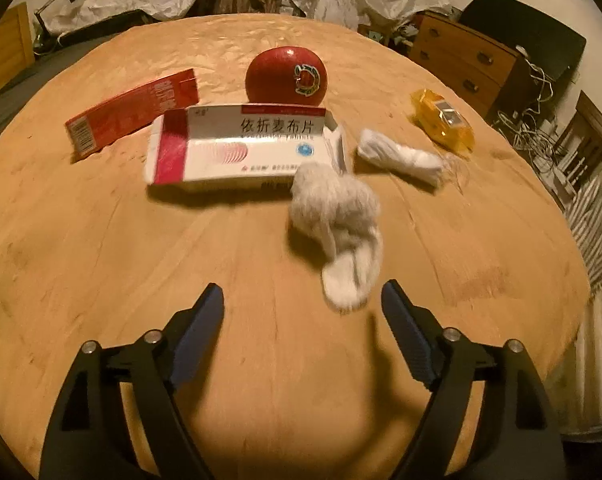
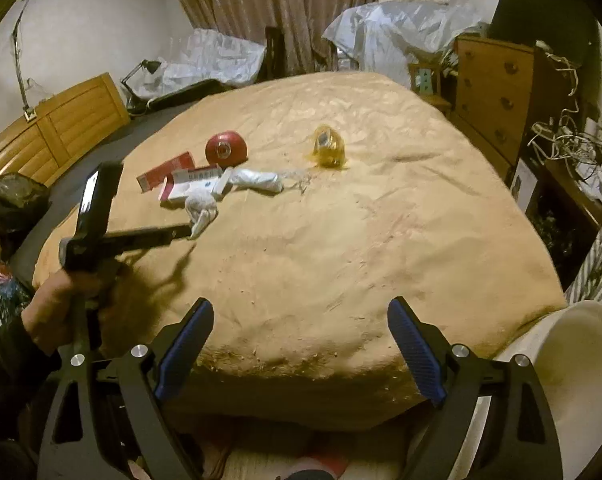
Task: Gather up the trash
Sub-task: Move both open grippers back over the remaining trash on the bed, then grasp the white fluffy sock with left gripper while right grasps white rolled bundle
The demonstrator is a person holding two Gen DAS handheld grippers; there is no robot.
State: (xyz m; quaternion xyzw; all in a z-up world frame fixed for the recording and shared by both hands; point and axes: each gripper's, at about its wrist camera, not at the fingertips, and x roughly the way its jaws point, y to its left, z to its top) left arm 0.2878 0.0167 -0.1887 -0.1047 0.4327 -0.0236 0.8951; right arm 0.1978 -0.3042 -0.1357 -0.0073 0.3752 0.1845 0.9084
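Approaching crumpled tissue (image 1: 335,216) w/ left gripper (image 1: 303,312), fingers wide, empty. Right gripper (image 2: 301,332) likewise wide, empty. Next I straddle tissue, then close.

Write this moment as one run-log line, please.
left tool: open, nearing grey sock | right tool: open, empty | white bin: beside table

The left gripper (image 1: 303,300) is hovering with jaws spread wide above a tan-covered table (image 1: 101,240), nothing between them. A crumpled grey-white tissue wad (image 1: 337,216) is lying just ahead, touching an opened white-and-red medicine box (image 1: 237,146). Behind the box a red apple (image 1: 287,76) is sitting; a red carton (image 1: 133,110) is lying left, a white wrapper (image 1: 401,156) and yellow packet (image 1: 443,122) right.
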